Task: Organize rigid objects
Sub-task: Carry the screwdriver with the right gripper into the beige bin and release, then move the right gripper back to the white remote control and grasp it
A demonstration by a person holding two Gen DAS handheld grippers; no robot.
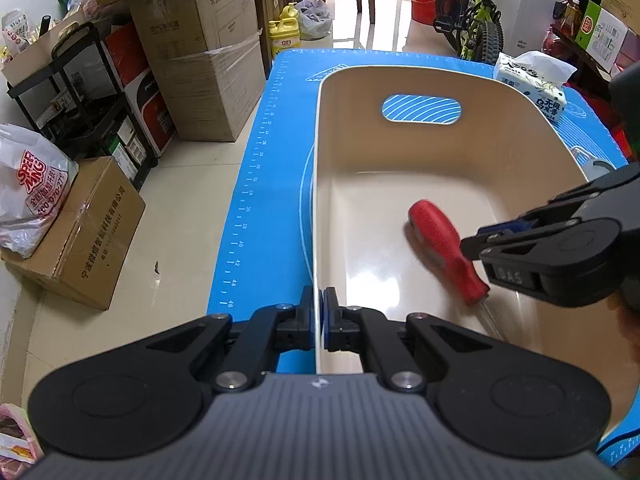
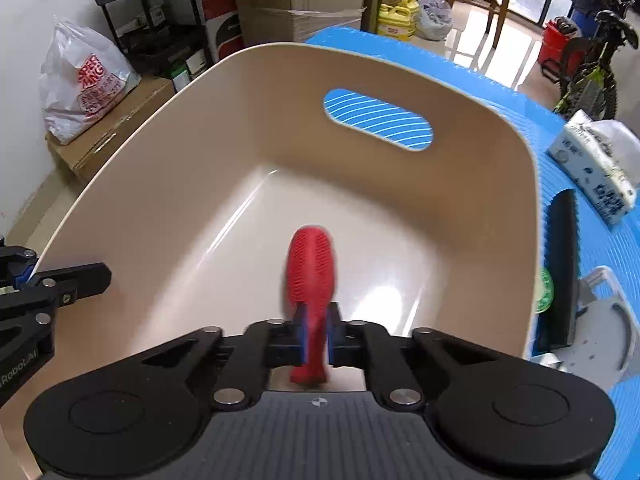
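From the left wrist, the left gripper (image 1: 319, 320) pinches the near wall of the beige bin (image 1: 400, 92), fingers closed on its rim, steadying it on the blue mat (image 1: 256, 184). The red screwdriver (image 1: 444, 248) hangs inside the bin, held by the right gripper (image 1: 476, 246).

From the right wrist, the fingers clamp the handle near its neck, the butt pointing into the bin. The release likely goes best low, near the floor, so the tool does not bounce.

Bright daylight, fisheye-bent edges.
Window light glares off the basin (image 2: 392, 292) floor; the red screwdriver handle (image 2: 311, 276) is motion-blurred.
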